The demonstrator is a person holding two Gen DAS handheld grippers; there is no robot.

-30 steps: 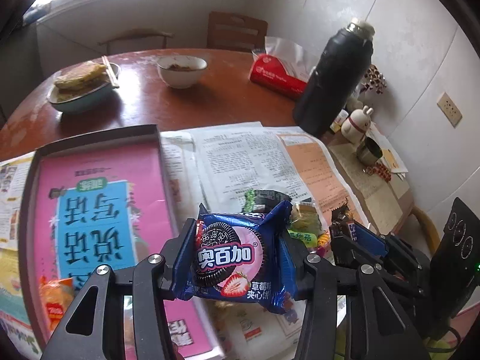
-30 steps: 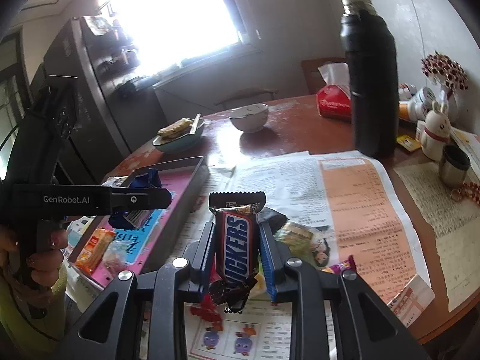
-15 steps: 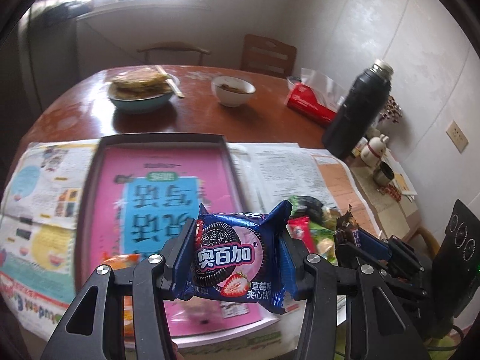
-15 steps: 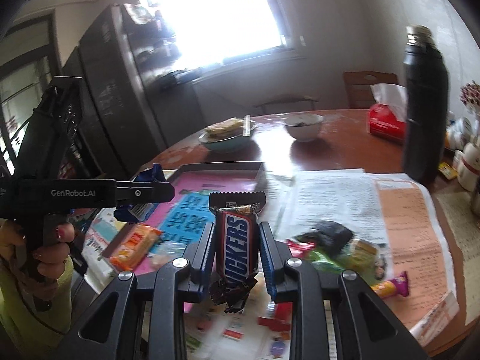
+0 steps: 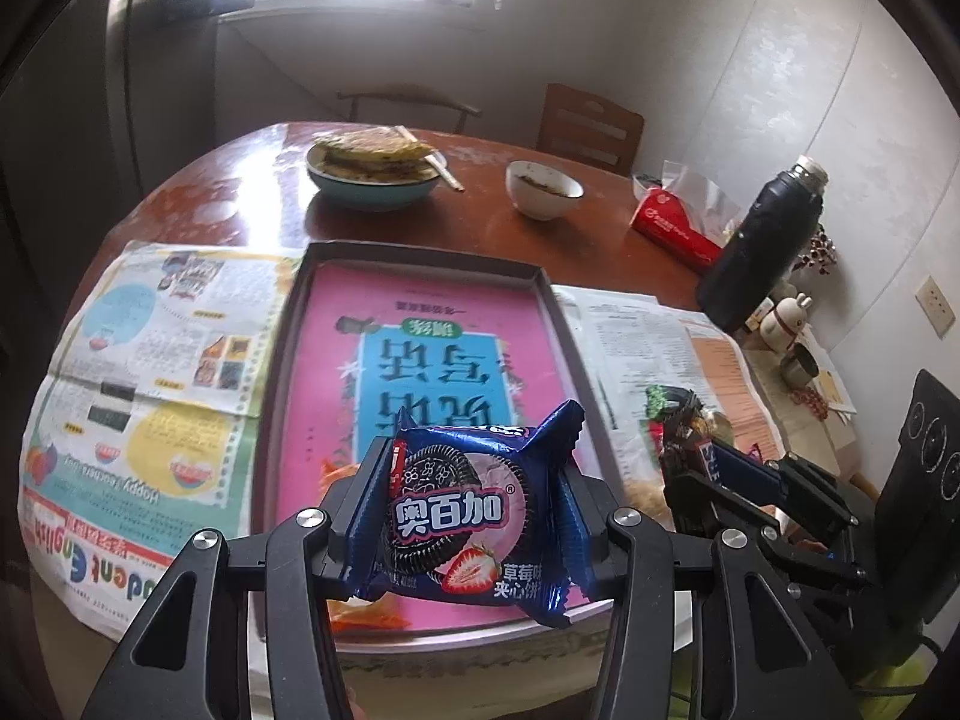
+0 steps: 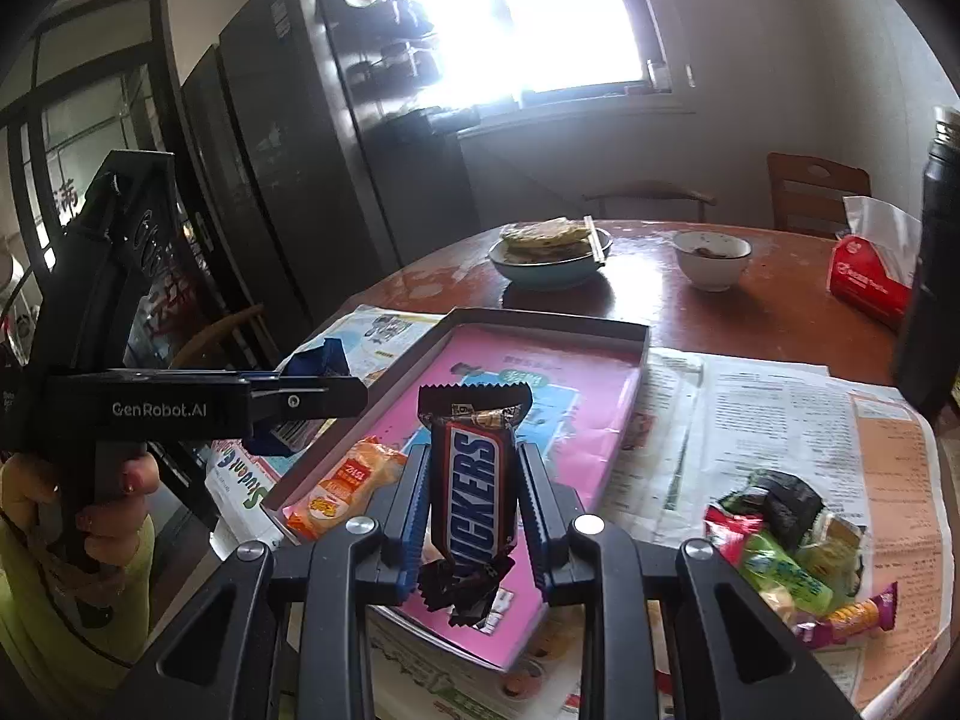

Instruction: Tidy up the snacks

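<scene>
My left gripper is shut on a blue Oreo strawberry packet, held above the near end of the pink-lined tray. My right gripper is shut on a Snickers bar, upright, over the tray's near right corner. An orange snack packet lies inside the tray at its near end. In the right wrist view a hand holds the left gripper at the left with the blue packet in it. A pile of loose snacks lies on the newspaper to the right.
Newspapers cover the near half of the round wooden table. Further back stand a bowl of flatbread with chopsticks, a small white bowl, a red tissue pack and a tall black flask. Chairs stand behind the table.
Both grippers have swung left, away from the snack pile, and now hang over the tray with their packets still gripped. The tray has come to the middle of both views.
</scene>
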